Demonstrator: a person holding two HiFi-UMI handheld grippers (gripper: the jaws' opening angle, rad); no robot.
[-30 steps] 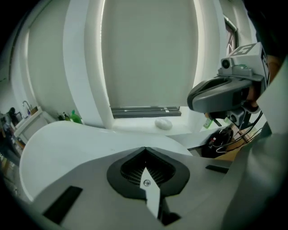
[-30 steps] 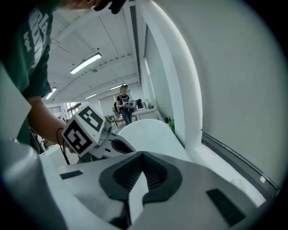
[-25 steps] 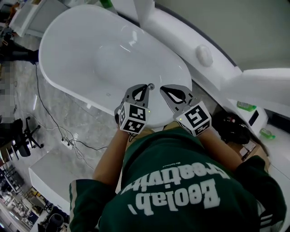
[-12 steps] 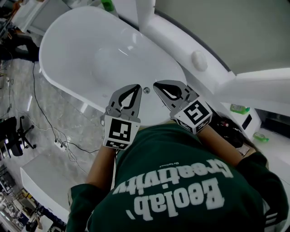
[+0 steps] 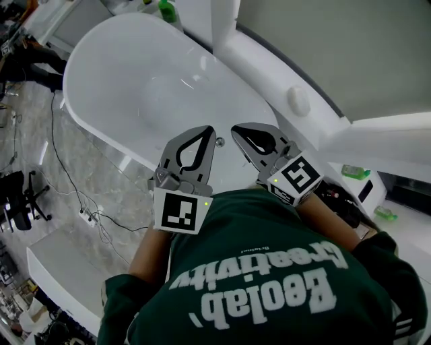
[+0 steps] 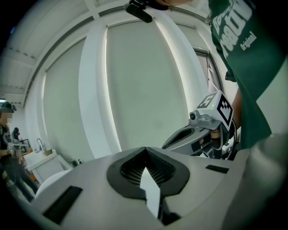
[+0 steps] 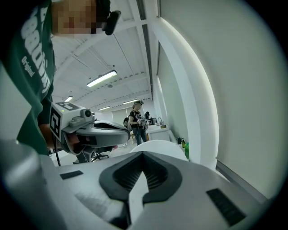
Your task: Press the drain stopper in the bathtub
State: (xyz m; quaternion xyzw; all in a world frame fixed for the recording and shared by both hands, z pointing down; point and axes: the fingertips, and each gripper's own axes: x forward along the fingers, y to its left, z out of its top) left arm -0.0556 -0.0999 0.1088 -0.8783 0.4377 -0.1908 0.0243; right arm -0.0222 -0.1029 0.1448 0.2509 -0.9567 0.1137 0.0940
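Note:
A white oval bathtub (image 5: 121, 81) fills the upper left of the head view. A small round metal drain stopper (image 5: 219, 142) sits at the tub's near end. My left gripper (image 5: 207, 131) and right gripper (image 5: 237, 129) hover side by side above that end, with the stopper showing in the gap between them. Both are shut with nothing in them. In the left gripper view the left gripper (image 6: 145, 150) points at the wall, with the right gripper (image 6: 180, 134) beside it. In the right gripper view the right gripper (image 7: 143, 155) aims over the tub's rim (image 7: 157, 146).
A green bottle (image 5: 166, 9) stands at the tub's far end. A white curved ledge with a round cap (image 5: 297, 100) runs along the wall. Cables (image 5: 74, 182) and a black chair (image 5: 17, 202) lie on the marble floor. A person (image 7: 137, 119) stands far off.
Both grippers stay shut. The left gripper has drawn back toward my body, and the tub has shifted slightly lower and right in the head view.

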